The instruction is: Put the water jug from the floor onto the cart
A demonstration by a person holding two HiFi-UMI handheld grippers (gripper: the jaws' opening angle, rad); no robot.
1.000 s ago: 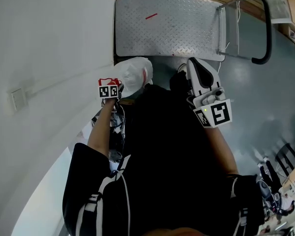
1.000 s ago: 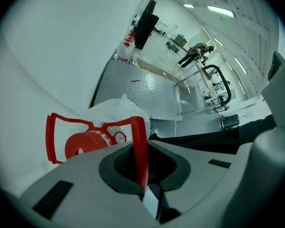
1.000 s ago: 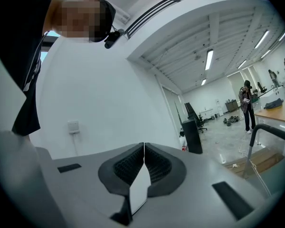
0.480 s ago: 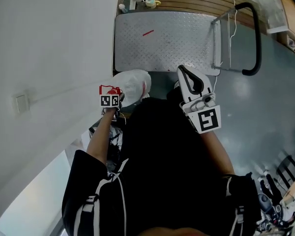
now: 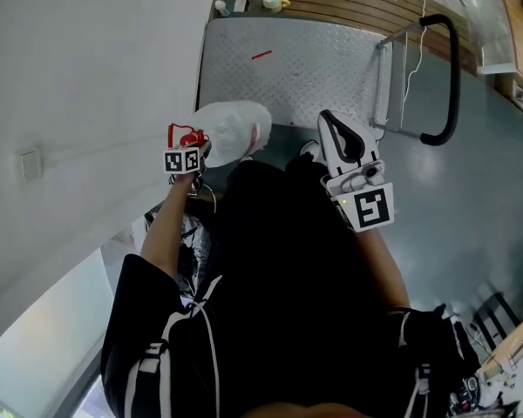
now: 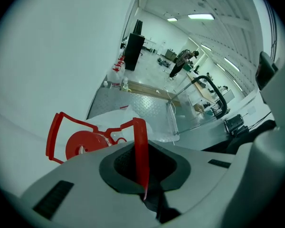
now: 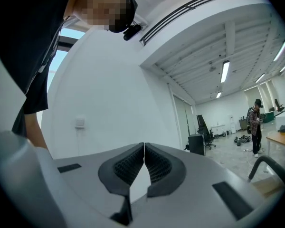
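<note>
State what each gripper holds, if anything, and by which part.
The left gripper holds the water jug by its red handle, pinched between the jaws. The right gripper is shut and empty.

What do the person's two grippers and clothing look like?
The left gripper and right gripper are white with dark ribbed pads; each bears a cube with black-and-white square markers. The person wears a black short-sleeved top with white stripes.
</note>
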